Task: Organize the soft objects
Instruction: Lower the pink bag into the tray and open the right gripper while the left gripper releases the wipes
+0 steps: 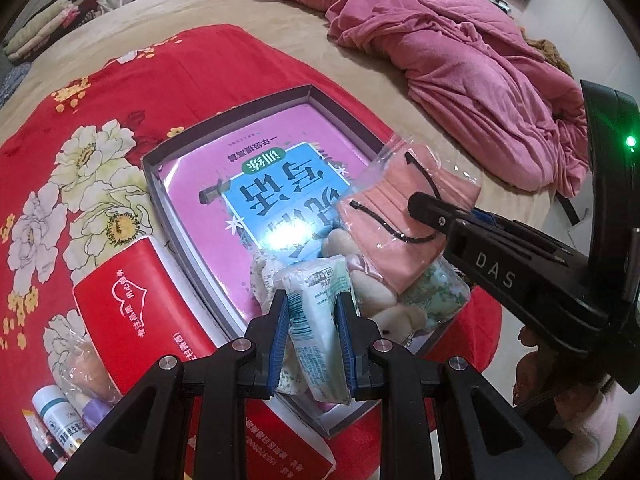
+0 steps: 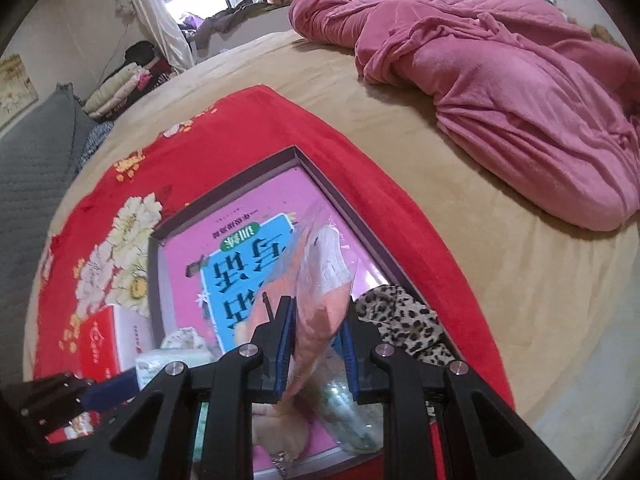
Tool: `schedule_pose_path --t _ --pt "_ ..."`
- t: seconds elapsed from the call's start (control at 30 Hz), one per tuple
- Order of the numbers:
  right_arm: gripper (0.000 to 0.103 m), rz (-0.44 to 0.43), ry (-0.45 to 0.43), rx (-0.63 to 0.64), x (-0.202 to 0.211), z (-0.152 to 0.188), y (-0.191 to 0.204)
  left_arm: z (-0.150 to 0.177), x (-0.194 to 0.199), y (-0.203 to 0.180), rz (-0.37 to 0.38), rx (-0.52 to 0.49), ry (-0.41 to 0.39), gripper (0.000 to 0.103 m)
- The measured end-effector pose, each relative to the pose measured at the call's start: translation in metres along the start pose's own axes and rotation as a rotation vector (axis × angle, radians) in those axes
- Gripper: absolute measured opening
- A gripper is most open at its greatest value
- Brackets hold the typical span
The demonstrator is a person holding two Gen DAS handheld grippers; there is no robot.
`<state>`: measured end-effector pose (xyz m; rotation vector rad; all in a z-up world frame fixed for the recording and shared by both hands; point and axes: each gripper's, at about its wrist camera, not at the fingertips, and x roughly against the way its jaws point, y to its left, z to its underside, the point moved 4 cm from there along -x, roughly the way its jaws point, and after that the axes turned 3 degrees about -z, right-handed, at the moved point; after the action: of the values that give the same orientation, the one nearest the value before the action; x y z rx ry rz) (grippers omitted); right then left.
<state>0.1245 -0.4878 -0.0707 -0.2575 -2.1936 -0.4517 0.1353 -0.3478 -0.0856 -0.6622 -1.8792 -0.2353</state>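
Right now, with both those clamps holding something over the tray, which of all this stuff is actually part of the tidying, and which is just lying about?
Part of the job:
- white tissue pack, held in the left gripper
- bagged pink mask, held in the right gripper
- shallow box
- soft items piled in its corner

Just lying about:
- pink blanket
- red carton
- small bottles
- leopard-print cloth

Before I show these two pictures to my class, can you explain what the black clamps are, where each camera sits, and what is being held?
Each clamp is a hand-held gripper carried by a person, with a camera looking along its fingers. In the left camera's picture, the left hand-held gripper pinches a white tissue pack. The right hand-held gripper pinches a bagged pink face mask. Both hang over a shallow box holding a pink book, set on a red flowered blanket on a bed.
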Motion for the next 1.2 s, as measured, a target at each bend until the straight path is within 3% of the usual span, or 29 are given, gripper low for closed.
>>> schedule_pose_path --t 0.33,0.53,1.2 --pt "0.025 0.028 0.028 0.024 0.001 0.005 -0.006 -0.002 -0.004 0.000 -0.010 0.003 0.006 0.024" --pt "0.044 0.051 0.035 0.034 0.004 0.008 -0.010 -0.001 -0.006 0.001 -0.011 0.002 0.010 0.024" --pt "0.051 0.044 -0.021 0.028 0.047 0.015 -0.017 -0.003 -0.015 -0.003 -0.042 0.001 0.026 0.025"
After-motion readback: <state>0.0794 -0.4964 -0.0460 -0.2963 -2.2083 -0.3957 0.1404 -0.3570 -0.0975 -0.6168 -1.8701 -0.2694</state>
